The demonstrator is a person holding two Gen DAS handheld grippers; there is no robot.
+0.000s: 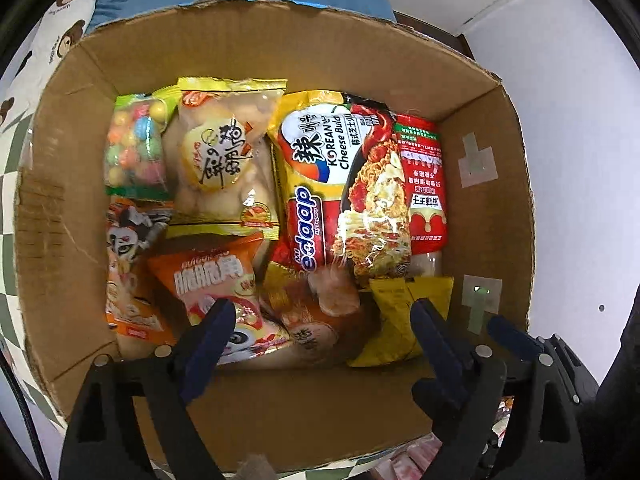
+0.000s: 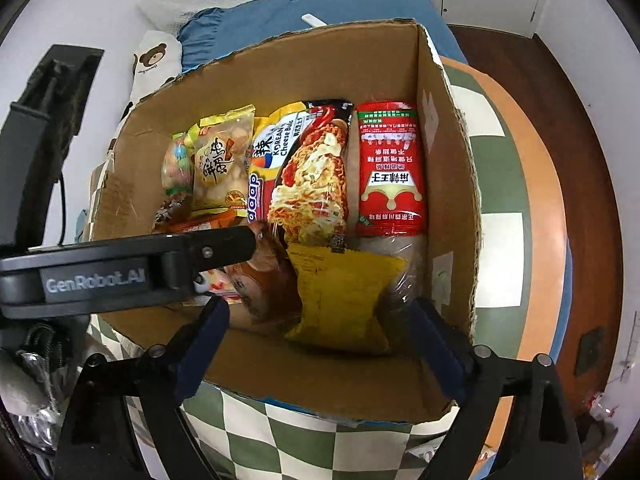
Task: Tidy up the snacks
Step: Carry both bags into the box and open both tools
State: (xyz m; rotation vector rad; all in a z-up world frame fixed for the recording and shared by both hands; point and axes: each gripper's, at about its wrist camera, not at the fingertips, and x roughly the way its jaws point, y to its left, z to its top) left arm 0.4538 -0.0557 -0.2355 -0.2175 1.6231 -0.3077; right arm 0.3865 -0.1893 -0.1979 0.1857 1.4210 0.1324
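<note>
Left wrist view: left gripper (image 1: 324,320) jaws apart, empty, over the cardboard box (image 1: 280,48). Orange snack bag (image 1: 216,280) lies at 7 o'clock below it, probably just dropped. Right gripper (image 2: 320,320) also spread, nothing clamped; yellow packet (image 2: 340,292) sits between its fingers, untouched. Noodle pack (image 1: 340,184) lies flat mid-box, red pouch (image 2: 390,172) at 3 o'clock against the wall, likely to save room.

one cardboard box (image 1: 360,52); about nine snack packets (image 1: 344,184); two tools (image 1: 324,316).
</note>
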